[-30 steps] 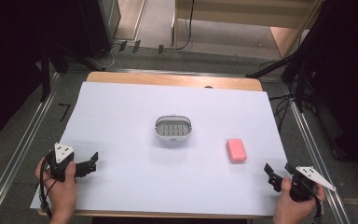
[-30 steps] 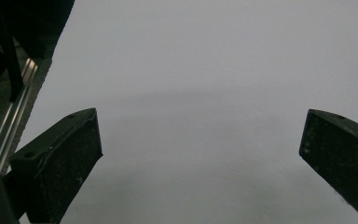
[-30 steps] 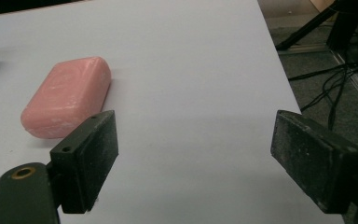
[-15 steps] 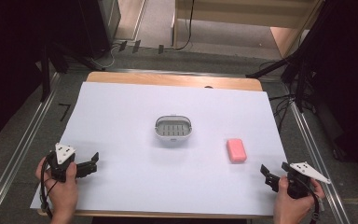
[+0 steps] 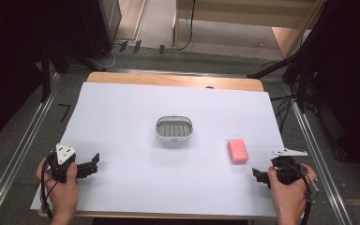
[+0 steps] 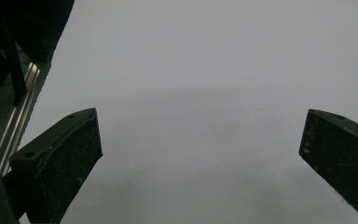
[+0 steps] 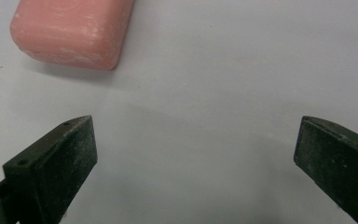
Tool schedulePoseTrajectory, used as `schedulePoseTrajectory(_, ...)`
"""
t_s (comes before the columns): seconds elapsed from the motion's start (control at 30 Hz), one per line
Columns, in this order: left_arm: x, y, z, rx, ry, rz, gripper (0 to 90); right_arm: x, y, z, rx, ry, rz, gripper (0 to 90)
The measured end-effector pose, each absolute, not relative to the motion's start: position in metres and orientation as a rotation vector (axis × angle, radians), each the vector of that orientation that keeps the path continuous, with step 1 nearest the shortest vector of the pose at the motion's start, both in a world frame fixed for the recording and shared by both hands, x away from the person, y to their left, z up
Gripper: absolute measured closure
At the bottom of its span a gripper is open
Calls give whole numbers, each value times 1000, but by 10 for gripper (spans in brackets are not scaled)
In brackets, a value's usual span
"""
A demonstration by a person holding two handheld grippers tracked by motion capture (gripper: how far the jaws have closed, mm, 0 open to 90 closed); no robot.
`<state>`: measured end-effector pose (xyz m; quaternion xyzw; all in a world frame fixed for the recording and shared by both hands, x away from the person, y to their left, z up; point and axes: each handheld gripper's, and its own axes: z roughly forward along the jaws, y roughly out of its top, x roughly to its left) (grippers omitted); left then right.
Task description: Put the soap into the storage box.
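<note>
A pink bar of soap lies flat on the white sheet, right of centre. A grey oval soap dish with a slotted floor stands empty in the middle. My right gripper sits near the front right edge, a short way in front of the soap, pointing left. Its jaws have just been opening, and in the right gripper view they stand wide apart over bare sheet, with the soap beyond the left jaw. My left gripper rests at the front left, open with nothing between its jaws.
The white sheet covers a wooden table whose bare edge shows at the back. Metal rails run along both sides. Cables and dark stands crowd the floor behind and to the right.
My right gripper has shifted left and slightly up towards the soap, and its jaws have spread wider. The left gripper, soap and dish have not moved.
</note>
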<state>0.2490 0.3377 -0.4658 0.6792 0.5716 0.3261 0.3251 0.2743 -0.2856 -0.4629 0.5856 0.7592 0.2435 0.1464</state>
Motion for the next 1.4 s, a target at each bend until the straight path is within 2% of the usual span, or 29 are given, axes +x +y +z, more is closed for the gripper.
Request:
schedulePoseTrajectory(0.57, 249, 338, -466, 1776, 1494, 851, 0, 315, -252, -436, 1681, 2332, 560, 0)
schedulePoseTrajectory(1.4, 249, 338, -466, 1787, 1485, 857, 0, 344, -216, -436, 1744, 2366, 508, 0)
